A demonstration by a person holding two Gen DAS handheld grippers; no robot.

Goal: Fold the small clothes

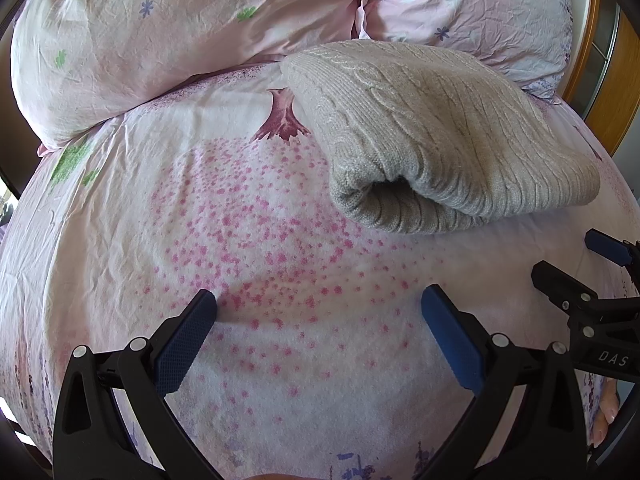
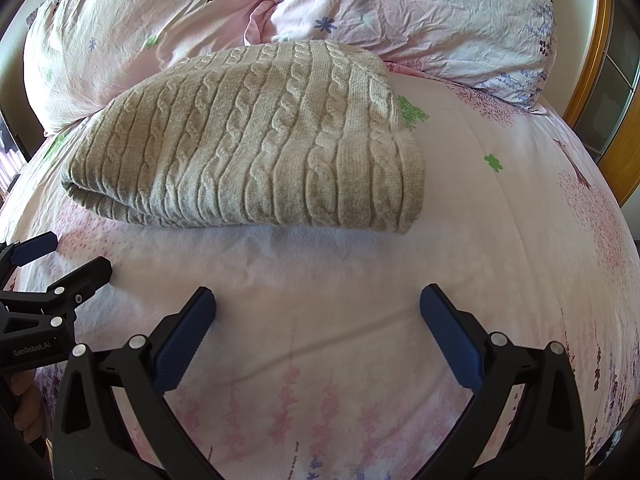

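A beige cable-knit sweater lies folded into a thick rectangle on the pink printed bedsheet; it also shows in the right wrist view. My left gripper is open and empty, over bare sheet in front of and left of the sweater. My right gripper is open and empty, over the sheet just in front of the sweater's near fold. The right gripper shows at the right edge of the left wrist view, and the left gripper at the left edge of the right wrist view.
Two pink floral pillows lie behind the sweater at the head of the bed. A wooden bed frame runs along the right side.
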